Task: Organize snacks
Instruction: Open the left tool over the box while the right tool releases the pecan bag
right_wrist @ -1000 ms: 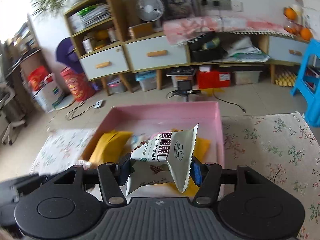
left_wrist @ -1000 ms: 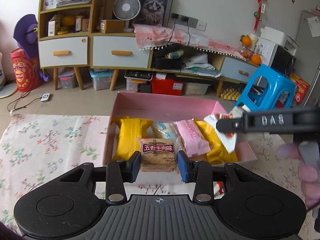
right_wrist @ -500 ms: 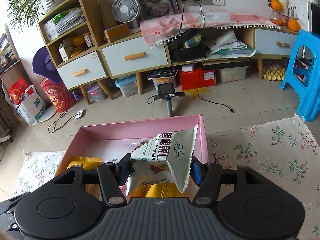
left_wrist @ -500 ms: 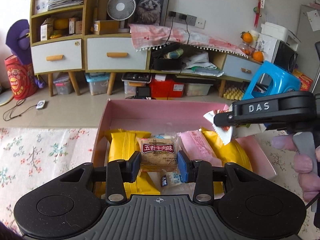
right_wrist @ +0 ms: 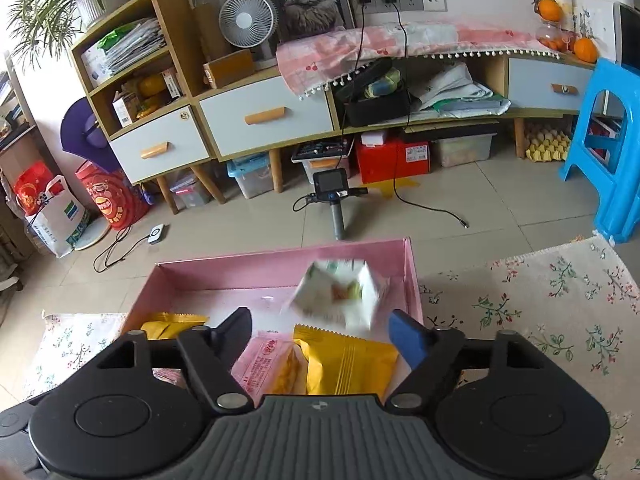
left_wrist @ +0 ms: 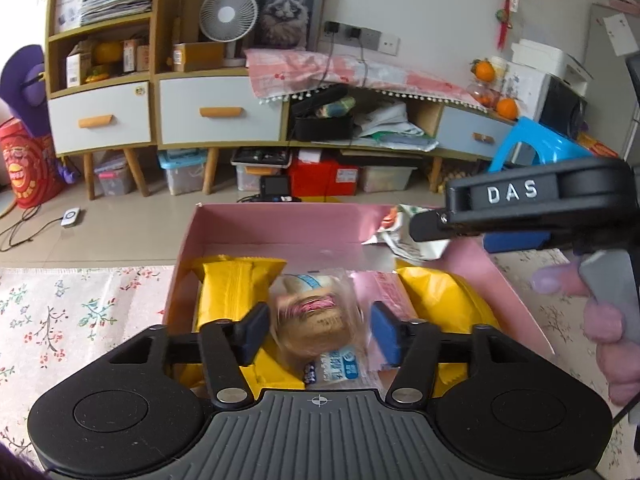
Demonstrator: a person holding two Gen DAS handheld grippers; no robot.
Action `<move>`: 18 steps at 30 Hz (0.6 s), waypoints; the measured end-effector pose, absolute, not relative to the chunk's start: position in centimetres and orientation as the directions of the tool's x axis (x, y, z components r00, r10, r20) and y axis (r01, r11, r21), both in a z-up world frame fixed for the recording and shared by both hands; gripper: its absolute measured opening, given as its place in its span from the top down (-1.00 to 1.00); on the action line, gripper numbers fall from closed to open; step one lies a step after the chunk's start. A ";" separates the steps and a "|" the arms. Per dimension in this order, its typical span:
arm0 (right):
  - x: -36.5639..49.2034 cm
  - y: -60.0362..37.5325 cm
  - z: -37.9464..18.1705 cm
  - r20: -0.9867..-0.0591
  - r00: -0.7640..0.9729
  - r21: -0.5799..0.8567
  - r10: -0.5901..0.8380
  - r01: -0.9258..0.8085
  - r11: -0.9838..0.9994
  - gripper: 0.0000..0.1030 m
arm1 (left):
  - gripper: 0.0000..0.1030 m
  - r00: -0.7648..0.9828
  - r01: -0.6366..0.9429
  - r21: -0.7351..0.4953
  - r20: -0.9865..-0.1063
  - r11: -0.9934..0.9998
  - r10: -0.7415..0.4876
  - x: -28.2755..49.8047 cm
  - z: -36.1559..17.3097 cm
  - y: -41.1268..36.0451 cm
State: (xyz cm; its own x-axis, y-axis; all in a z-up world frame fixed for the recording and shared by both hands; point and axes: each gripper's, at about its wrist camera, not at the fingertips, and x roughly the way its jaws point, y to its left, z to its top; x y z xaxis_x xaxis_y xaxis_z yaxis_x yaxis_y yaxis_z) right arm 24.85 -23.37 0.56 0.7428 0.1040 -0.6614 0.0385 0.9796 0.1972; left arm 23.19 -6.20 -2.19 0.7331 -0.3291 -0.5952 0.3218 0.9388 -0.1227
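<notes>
The pink box point(left_wrist: 276, 224) lies ahead on the table with yellow packs point(left_wrist: 232, 288), a pink packet point(left_wrist: 380, 284) and a blue-and-white packet point(left_wrist: 340, 364) inside. My left gripper point(left_wrist: 319, 334) hangs over it with its jaws opening. A brown biscuit packet point(left_wrist: 312, 320) is blurred between the pads and touches neither. In the right wrist view my right gripper point(right_wrist: 320, 332) is also opening over the pink box point(right_wrist: 240, 272). A white nut packet point(right_wrist: 340, 294), blurred, drops ahead of its pads above a yellow pack point(right_wrist: 344, 360). The right gripper's black finger point(left_wrist: 428, 226) shows beside that white packet point(left_wrist: 408, 240).
A floral cloth point(left_wrist: 80, 320) covers the table around the box. A person's gloved hand point(left_wrist: 608, 328) holds the right gripper's handle. A camera on a stand point(right_wrist: 332, 192), a blue stool point(right_wrist: 612, 152) and low cabinets point(right_wrist: 264, 116) stand on the floor beyond.
Both grippers came forward over the box, then their jaws spread. The brown packet and the white packet have been let go and are falling into the box.
</notes>
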 end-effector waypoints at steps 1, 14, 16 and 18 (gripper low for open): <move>24.8 -23.3 0.7 -0.662 0.743 0.191 0.101 0.037 0.981 -0.35 | -0.31 0.734 0.325 -0.120 -0.593 0.938 -0.330 23.0 -2.0 -6.3; 22.0 -22.8 2.8 -0.654 0.751 0.142 0.086 0.010 0.990 -0.56 | -0.59 0.729 0.341 -0.113 -0.595 0.933 -0.339 20.4 0.5 -6.2; 21.3 -22.7 3.1 -0.655 0.751 0.135 0.087 0.003 0.991 -0.57 | -0.61 0.730 0.338 -0.117 -0.593 0.934 -0.339 19.9 0.8 -6.0; 20.7 -22.6 3.4 -0.654 0.751 0.128 0.089 -0.005 0.992 -0.57 | -0.61 0.732 0.335 -0.117 -0.593 0.935 -0.336 19.4 1.2 -5.7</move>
